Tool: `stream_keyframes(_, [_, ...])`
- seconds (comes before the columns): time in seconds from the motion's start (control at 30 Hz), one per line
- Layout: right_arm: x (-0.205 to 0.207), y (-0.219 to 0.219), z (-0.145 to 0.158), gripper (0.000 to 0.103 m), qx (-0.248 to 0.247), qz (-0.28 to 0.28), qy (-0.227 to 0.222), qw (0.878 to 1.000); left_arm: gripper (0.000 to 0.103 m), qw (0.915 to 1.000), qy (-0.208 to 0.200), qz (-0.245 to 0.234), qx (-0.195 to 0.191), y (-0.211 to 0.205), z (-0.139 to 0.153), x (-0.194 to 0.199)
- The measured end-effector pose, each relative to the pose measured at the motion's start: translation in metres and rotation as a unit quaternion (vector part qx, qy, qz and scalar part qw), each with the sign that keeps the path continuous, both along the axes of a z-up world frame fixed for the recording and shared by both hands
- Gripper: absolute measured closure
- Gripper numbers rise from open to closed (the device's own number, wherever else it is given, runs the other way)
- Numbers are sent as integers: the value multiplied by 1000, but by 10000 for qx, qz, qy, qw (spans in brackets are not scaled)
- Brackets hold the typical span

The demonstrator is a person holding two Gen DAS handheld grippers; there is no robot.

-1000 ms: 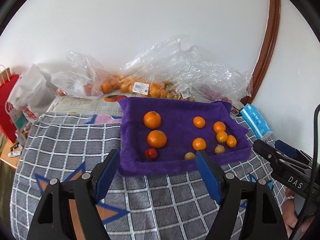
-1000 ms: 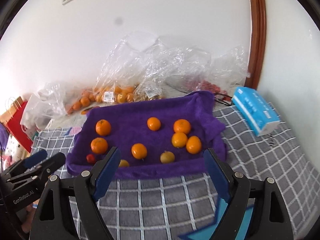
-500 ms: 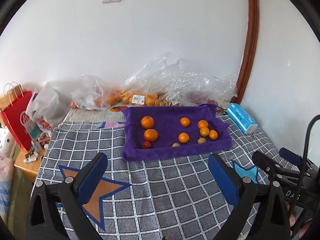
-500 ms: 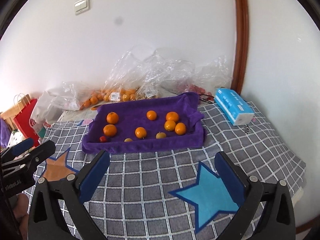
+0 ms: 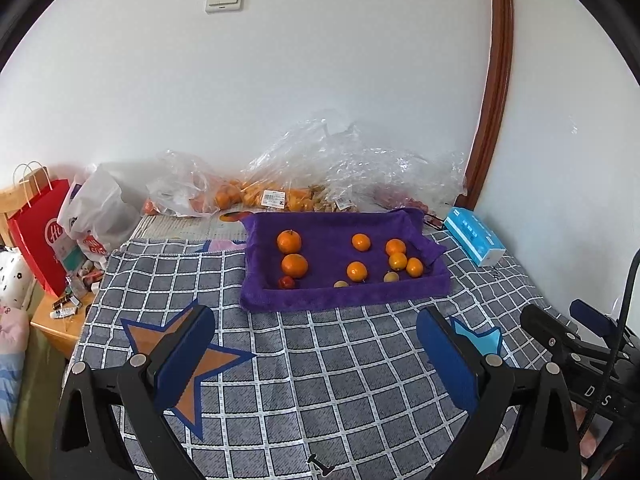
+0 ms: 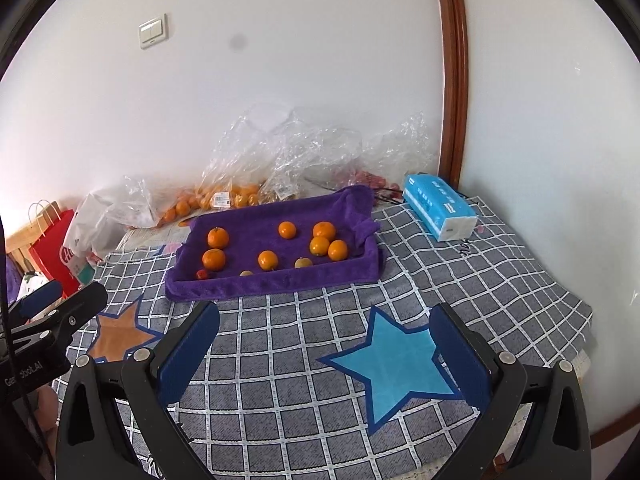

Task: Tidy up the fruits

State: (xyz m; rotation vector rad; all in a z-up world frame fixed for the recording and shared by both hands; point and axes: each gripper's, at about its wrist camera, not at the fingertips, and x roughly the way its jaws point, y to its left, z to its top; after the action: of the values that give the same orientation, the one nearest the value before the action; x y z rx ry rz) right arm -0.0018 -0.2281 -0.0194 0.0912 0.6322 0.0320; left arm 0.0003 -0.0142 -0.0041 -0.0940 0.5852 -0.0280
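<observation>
Both grippers have drawn back from the purple tray [image 5: 344, 300]; left gripper [image 5: 316, 344] and right gripper [image 6: 324, 340] have just been opening, now wide and empty. Tray at twelve o'clock holds seven oranges [image 5: 295, 265], two yellowish fruits [image 5: 391, 277], one red fruit [image 5: 286, 282]. Likely light, round, bruisable; grip across the middle.

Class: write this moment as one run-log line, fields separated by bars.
left gripper: jaws open, empty | right gripper: jaws open, empty | fruits: on purple towel | both grippers short of towel
</observation>
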Motion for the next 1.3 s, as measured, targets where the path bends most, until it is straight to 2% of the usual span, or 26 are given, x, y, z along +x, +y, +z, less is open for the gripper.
stream_keyframes(1.3, [-4,0,2,0,-80,-98,-68,9999,1,9999,25,110,60,4,0,0])
